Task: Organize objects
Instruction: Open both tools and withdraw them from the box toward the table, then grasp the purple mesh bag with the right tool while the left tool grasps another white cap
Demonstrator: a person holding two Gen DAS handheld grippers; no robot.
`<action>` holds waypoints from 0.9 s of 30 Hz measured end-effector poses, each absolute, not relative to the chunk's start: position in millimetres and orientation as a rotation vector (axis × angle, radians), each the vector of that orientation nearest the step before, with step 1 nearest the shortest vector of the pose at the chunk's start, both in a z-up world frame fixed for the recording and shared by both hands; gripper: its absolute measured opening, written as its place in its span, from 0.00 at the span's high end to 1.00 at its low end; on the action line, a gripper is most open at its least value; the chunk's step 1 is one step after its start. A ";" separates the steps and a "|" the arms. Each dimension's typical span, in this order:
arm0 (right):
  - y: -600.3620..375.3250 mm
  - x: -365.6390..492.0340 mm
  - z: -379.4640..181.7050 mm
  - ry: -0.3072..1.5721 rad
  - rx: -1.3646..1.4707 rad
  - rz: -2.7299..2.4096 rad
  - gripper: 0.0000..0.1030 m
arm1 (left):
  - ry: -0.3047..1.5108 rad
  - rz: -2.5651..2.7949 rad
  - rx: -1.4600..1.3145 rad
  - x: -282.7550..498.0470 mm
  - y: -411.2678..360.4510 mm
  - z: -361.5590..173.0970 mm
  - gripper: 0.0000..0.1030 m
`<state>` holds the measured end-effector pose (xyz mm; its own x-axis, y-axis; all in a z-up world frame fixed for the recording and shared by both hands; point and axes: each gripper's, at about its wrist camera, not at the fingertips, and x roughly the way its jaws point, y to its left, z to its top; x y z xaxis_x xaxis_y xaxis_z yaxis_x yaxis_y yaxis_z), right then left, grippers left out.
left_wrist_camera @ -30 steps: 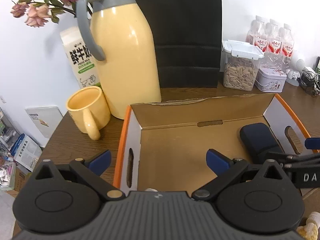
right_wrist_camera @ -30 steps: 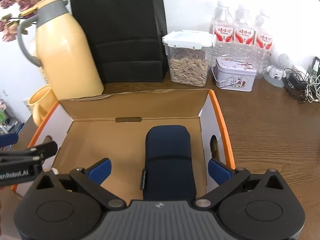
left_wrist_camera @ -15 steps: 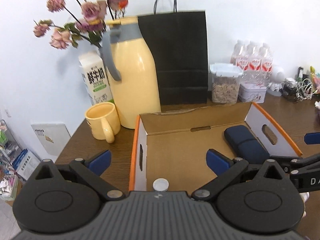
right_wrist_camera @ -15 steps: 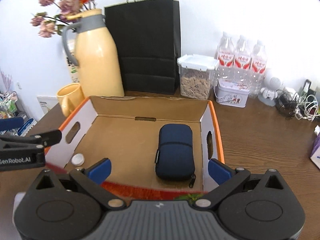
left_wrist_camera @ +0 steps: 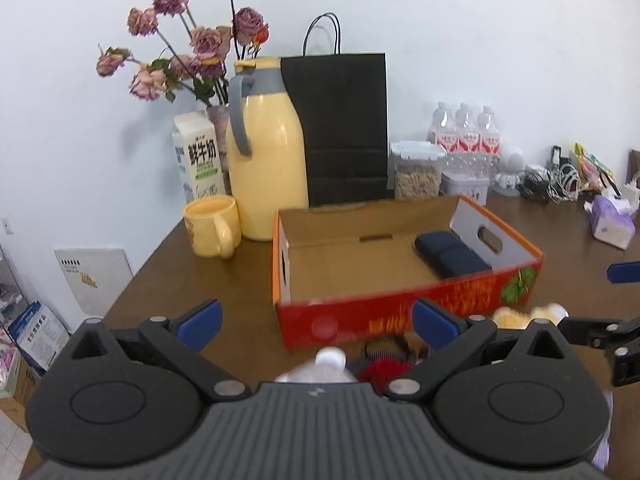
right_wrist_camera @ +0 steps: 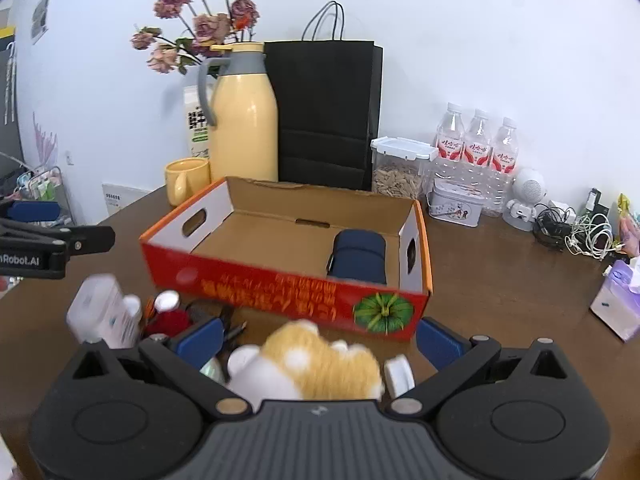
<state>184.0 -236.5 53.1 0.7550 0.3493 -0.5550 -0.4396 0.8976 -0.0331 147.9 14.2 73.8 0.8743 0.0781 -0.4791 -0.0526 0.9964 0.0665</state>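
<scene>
Left of the cardboard box (right_wrist_camera: 280, 276), a milk carton (left_wrist_camera: 199, 159) printed "鲜牛奶" is seen. "Robot.AI" is read on the left claw (right_wrist_camera: 56, 246). A navy pouch (right_wrist_camera: 359, 255) lies inside the box, at its right end. Both claws, the right claw (right_wrist_camera: 318, 338) included, are spread, nothing pinched.

Black grippers (left_wrist_camera: 316, 316) with blue-padded jaws, round silver screws.

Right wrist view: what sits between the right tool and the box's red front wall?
A blurred orange-and-white plush toy lies there, between the open right tool's fingers, with bare table beyond it up to the box.
</scene>
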 end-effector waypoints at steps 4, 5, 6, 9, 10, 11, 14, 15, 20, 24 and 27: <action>-244.4 154.9 39.7 0.555 -0.168 0.442 0.00 | 0.529 0.057 0.020 124.1 20.8 55.0 0.00; -246.4 148.6 34.7 0.557 -0.164 0.444 0.00 | 0.541 0.058 0.009 118.4 22.0 48.6 0.00; -248.1 143.8 29.7 0.563 -0.161 0.445 0.00 | 0.559 0.058 -0.001 113.3 22.7 41.7 0.00; -251.0 128.8 13.2 0.580 -0.156 0.440 0.00 | 0.596 0.049 -0.038 98.0 25.8 23.8 0.00; -251.2 123.7 7.4 0.584 -0.157 0.437 0.00 | 0.605 0.052 -0.053 92.5 27.1 18.0 0.00; -251.8 118.8 2.2 0.586 -0.156 0.434 0.00 | 0.610 0.054 -0.066 88.2 28.5 13.8 0.00; -254.5 106.8 -10.1 0.594 -0.121 0.442 0.00 | 0.623 0.057 -0.099 76.3 31.6 3.6 0.00; -255.1 104.6 -12.9 0.596 -0.108 0.449 0.00 | 0.624 0.052 -0.101 73.5 31.6 1.1 0.00; -254.6 106.0 -22.4 0.606 -0.106 0.464 0.00 | 0.632 0.046 -0.062 70.9 26.0 -3.6 0.00; -253.6 114.5 -25.6 0.611 -0.144 0.488 0.00 | 0.641 0.044 -0.056 74.6 24.6 -4.6 0.00; -251.5 124.4 -29.1 0.619 -0.199 0.522 0.00 | 0.649 0.045 -0.055 76.6 24.0 -6.3 0.00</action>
<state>124.4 -251.5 -29.1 0.6908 0.4055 -0.5987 -0.5216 0.8528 -0.0242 76.6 24.0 -6.3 0.7960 0.0244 -0.6048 -0.0591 0.9975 -0.0376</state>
